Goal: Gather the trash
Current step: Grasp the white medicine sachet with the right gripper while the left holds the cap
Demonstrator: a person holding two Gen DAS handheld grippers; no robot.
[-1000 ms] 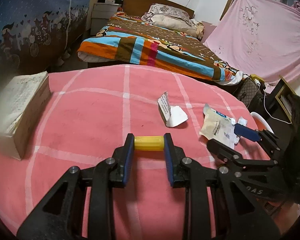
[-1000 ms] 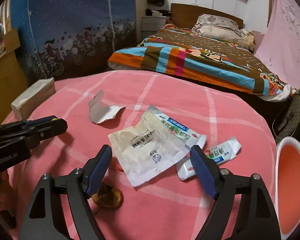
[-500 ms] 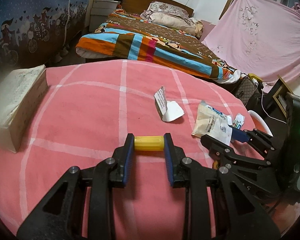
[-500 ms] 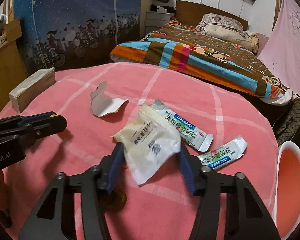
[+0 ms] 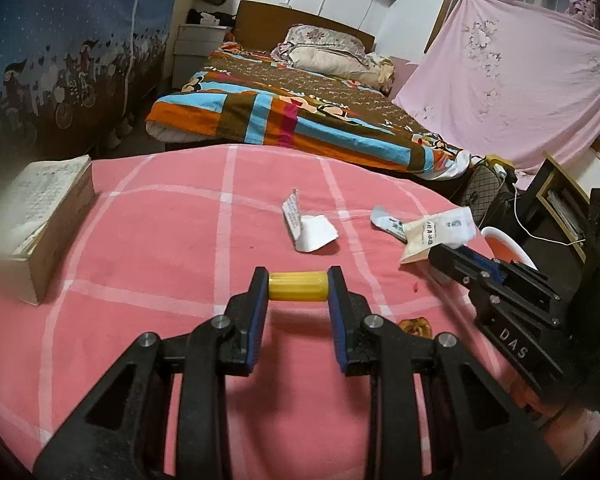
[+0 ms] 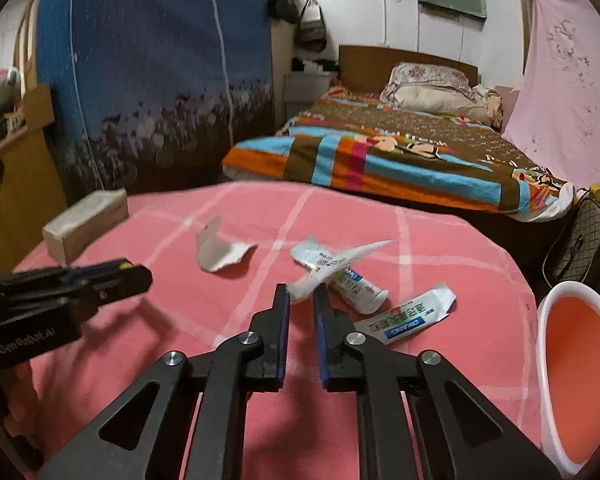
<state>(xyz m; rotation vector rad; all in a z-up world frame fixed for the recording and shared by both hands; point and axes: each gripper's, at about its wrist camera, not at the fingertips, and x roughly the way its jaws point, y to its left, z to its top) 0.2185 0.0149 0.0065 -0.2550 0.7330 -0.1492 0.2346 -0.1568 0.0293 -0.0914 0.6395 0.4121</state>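
Pink-lined bin (image 6: 548,360) at four o'clock, off the pink bedspread (image 6: 180,312). Right gripper (image 6: 301,300) just closing, pinching a light, limp, crinkly wrapper (image 6: 320,276) by its near corner. Left gripper (image 5: 298,286) clamped on a stiff yellow cylinder (image 5: 298,286)

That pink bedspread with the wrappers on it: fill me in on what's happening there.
A person with a gripper in each hand is collecting trash from the pink bedspread. The right gripper has just closed on the cream sachet and holds it clear of the cloth. The left gripper is clamped on a yellow cylinder. Still lying there: two printed sachets, a torn white card and a brown scrap. A pink bin waits at the right.
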